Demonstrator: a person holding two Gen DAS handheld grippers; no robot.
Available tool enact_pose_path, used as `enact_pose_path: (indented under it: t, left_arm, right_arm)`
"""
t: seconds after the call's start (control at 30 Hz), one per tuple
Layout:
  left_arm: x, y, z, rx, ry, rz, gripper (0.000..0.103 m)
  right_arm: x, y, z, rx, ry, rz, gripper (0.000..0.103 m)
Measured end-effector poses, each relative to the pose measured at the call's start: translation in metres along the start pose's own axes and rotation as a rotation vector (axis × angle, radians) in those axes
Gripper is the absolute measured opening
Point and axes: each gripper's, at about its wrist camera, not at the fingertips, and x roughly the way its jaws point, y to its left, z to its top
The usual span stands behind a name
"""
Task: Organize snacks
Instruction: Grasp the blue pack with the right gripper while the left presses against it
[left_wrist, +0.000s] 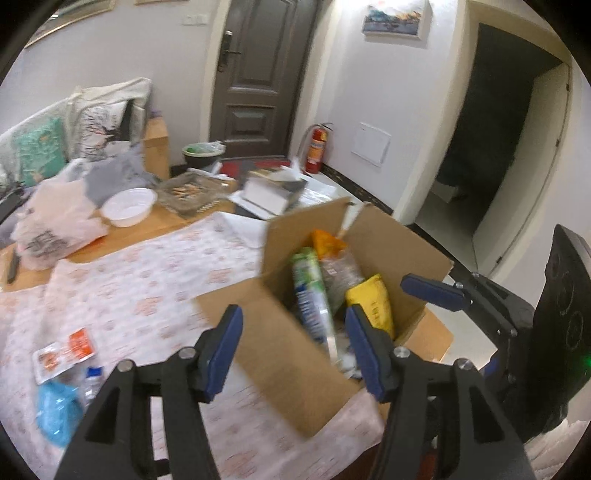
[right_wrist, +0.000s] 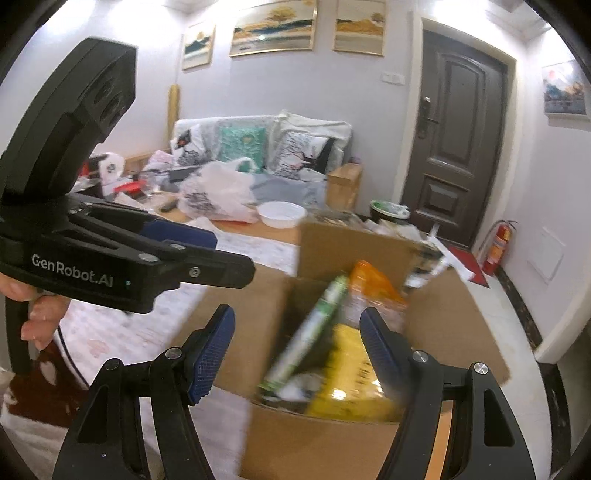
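L wrist: above box (left_wrist: 295, 365), close | R wrist: same, from right | shared: box

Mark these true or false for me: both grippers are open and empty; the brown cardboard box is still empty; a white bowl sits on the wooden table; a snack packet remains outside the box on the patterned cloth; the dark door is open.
1. Left gripper and right gripper are open and empty. True.
2. The brown cardboard box is empty. False: it holds a yellow bag, a green-and-white packet and an orange bag.
3. A white bowl sits on the wooden table. True.
4. An orange-and-white snack packet lies outside the box on the patterned cloth. True.
5. The dark panelled door is open. False: it is closed.
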Motion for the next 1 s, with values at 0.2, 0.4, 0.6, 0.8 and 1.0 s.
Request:
enact_pose_path:
  t: [0.2,0.4,0.6,0.8,1.0]
  left_arm:
    - [-0.057,0.053,-0.028,-0.048,-0.047,0.103,0.061]
    - [-0.094,0.121,-0.069,-0.121,-0.054,0.201,0.063]
    - [-0.097,0.174,-0.108,-0.179,-0.023,0.228,0.063]
    - [-0.080,0.216,-0.132,-0.212,0.013,0.215,0.063]
    - [-0.061,0.249,-0.135,-0.234,0.037,0.215,0.063]
  right_arm:
    - [0.011,0.053,0.021,-0.003,-0.003,0.142,0.067]
    - [0.044,0.116,0.034,0.008,0.051,0.287,0.067]
    - [0.091,0.167,0.029,0.018,0.151,0.351,0.067]
    - [0.142,0.195,0.016,0.046,0.240,0.384,0.067]
    - [0.178,0.211,0.011,0.049,0.293,0.396,0.067]
